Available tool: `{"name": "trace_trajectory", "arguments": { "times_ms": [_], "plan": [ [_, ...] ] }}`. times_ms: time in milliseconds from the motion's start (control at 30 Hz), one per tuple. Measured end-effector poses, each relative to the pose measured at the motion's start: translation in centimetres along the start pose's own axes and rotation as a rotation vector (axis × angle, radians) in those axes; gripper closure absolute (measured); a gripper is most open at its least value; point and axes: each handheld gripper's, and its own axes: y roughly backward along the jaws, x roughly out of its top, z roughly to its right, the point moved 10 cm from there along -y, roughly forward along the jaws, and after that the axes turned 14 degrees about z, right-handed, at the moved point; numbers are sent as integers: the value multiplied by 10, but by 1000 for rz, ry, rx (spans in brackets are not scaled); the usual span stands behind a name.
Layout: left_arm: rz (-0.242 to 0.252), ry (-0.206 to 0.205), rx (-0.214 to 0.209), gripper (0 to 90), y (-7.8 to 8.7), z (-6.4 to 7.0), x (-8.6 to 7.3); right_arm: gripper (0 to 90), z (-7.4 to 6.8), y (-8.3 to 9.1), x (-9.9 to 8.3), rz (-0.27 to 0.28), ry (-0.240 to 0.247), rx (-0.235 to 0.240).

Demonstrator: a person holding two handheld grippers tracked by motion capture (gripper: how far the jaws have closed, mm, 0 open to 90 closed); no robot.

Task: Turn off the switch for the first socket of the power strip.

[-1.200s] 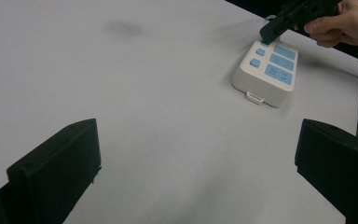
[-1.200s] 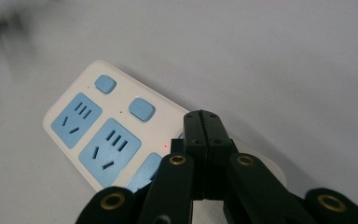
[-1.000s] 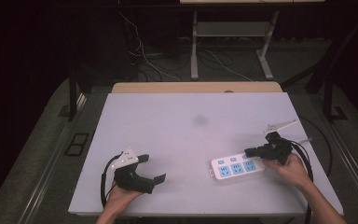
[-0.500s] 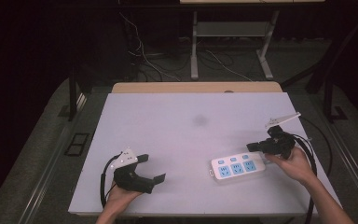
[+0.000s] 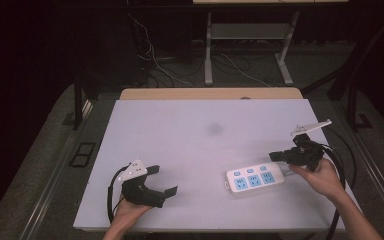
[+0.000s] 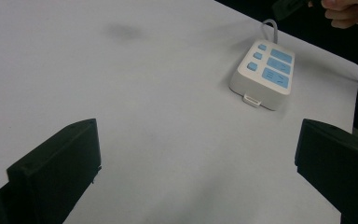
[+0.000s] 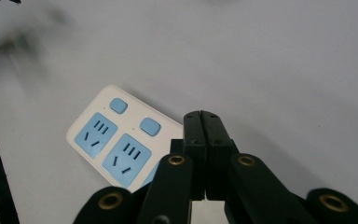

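A white power strip [image 5: 254,178] with blue sockets and blue switches lies flat on the white table [image 5: 200,145], front right. It also shows in the left gripper view as the power strip [image 6: 263,73] and close below the jaws in the right gripper view as the power strip [image 7: 121,142]. My right gripper [image 5: 275,156] hovers just off the strip's right end, jaws pressed together with nothing between them; the shut right gripper [image 7: 200,122] shows close up. My left gripper [image 5: 164,180] rests at the front left, jaws wide apart, far from the strip; the left gripper [image 6: 196,154] frames bare table.
A faint grey smudge [image 5: 213,129] marks the table's middle. Black cables [image 5: 337,165] trail off the right edge. A wooden board [image 5: 210,93] borders the far edge, with desk legs and floor wires [image 5: 180,70] beyond. A hand [image 6: 349,11] is at the top right of the left gripper view.
My right gripper has drifted right and slightly up, away from the strip's end. The left gripper and the strip have stayed put.
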Motion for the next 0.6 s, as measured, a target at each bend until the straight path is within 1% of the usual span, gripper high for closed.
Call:
{"name": "trace_trajectory", "arguments": {
  "times_ms": [67, 100, 133, 233, 267, 333, 367, 400, 433, 467, 500, 533, 600],
  "plan": [
    [1, 0, 0, 0, 0, 0, 0, 812, 0, 4, 1, 12, -13, -12],
    [1, 1, 0, 0, 0, 0, 0, 745, 1, 8, 3, 32, -26, -29],
    [2, 1, -1, 0, 0, 0, 0, 698, 2, 10, 4, 42, -29, -38],
    [4, 2, 0, 0, 0, 0, 1, 515, 3, 17, 6, 72, -37, -75],
    [4, 2, 0, 0, 0, 0, 1, 515, 3, 17, 6, 72, -37, -75],
    [4, 2, 0, 0, 1, 0, 1, 405, 4, 20, 6, 81, -50, -100],
    [3, 1, 0, 0, 1, 0, 1, 345, 4, 21, 5, 86, -48, -108],
    [3, 2, 0, 0, 0, 0, 1, 232, 2, 24, 4, 98, -51, -116],
    [4, 1, 0, 0, 0, 0, 1, 232, 2, 24, 4, 98, -51, -116],
    [4, 1, 1, 0, 1, 0, 1, 172, 0, 26, 3, 118, -58, -118],
    [4, 2, 1, 0, 1, 0, 1, 119, 0, 26, 3, 118, -58, -118],
    [4, 2, 1, 0, 1, 0, 1, 105, -2, 27, 2, 129, -65, -114],
    [3, 2, 2, 0, 1, 0, 1, 7, -3, 29, 0, 136, -70, -126]
  ]
}}
